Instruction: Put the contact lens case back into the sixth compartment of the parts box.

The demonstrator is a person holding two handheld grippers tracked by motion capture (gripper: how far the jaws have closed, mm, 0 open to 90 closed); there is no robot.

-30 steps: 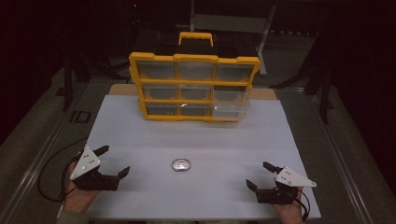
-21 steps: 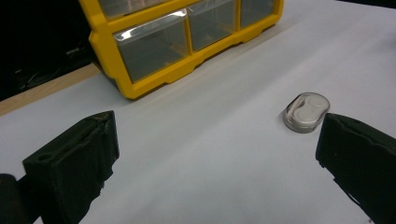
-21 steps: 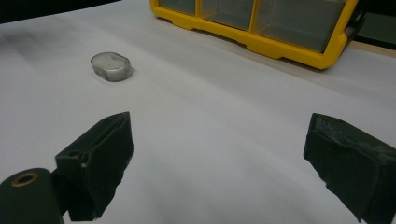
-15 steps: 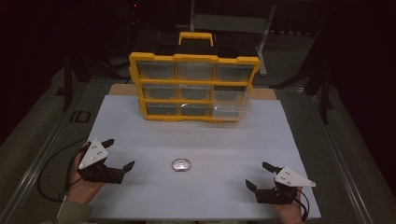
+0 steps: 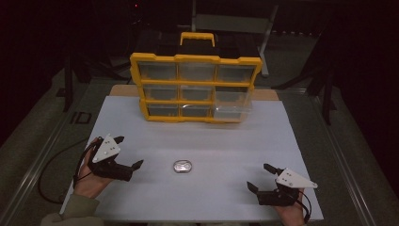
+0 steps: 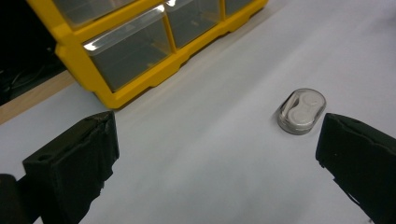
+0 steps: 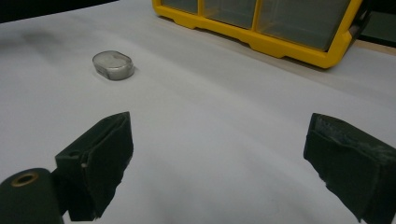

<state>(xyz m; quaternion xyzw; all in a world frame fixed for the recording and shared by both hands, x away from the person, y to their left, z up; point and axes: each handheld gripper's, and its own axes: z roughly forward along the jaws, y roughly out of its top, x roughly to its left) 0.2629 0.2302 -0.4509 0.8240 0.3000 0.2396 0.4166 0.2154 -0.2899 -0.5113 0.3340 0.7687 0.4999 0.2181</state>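
Progress: nothing is grasped yet; judging by how things lie, the pick-up of the small clear oval plastic case point(image 5: 182, 166) is only at the approach, and the grasp and whatever placing follows are all left.
Case: lies flat on the white tabletop point(image 5: 226, 141), about midway between its left and right edges and nearer the front edge than the back.
Left gripper point(image 5: 128, 151): jaws spread wide, holding and touching nothing; just left of the case and pointed toward it.
Right gripper point(image 5: 259, 177): jaws spread wide as well, empty; near the front right corner, well apart from the case.
Yellow drawer cabinet with clear plastic drawers point(image 5: 195, 87): stands upright at the back edge; its lower right drawer looks pulled out a little.
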